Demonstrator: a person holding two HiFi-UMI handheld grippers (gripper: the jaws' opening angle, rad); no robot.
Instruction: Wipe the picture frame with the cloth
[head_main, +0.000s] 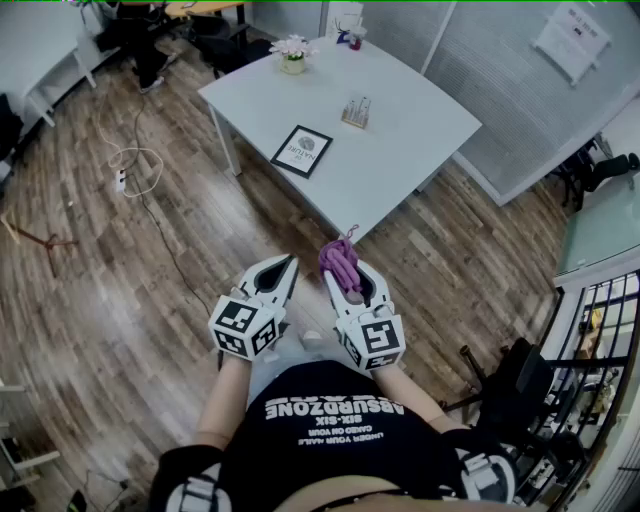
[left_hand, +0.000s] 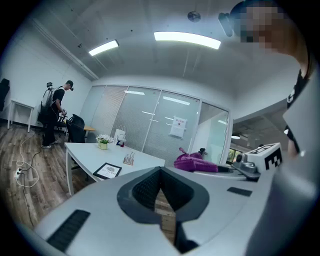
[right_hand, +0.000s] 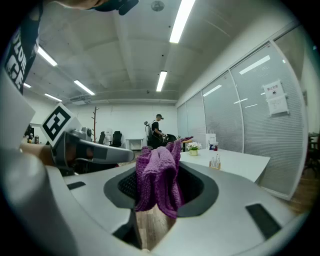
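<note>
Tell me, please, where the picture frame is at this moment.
In the head view, the picture frame lies flat on the white table, toward its left edge, with the small holder just beyond it to the right.

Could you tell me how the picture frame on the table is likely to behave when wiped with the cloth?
The picture frame lies flat on the smooth white table, so it probably won't tip but may slide under a sideways wipe. It looks thin and rigid, likely light. The left gripper, shut and empty, could steady it.
</note>
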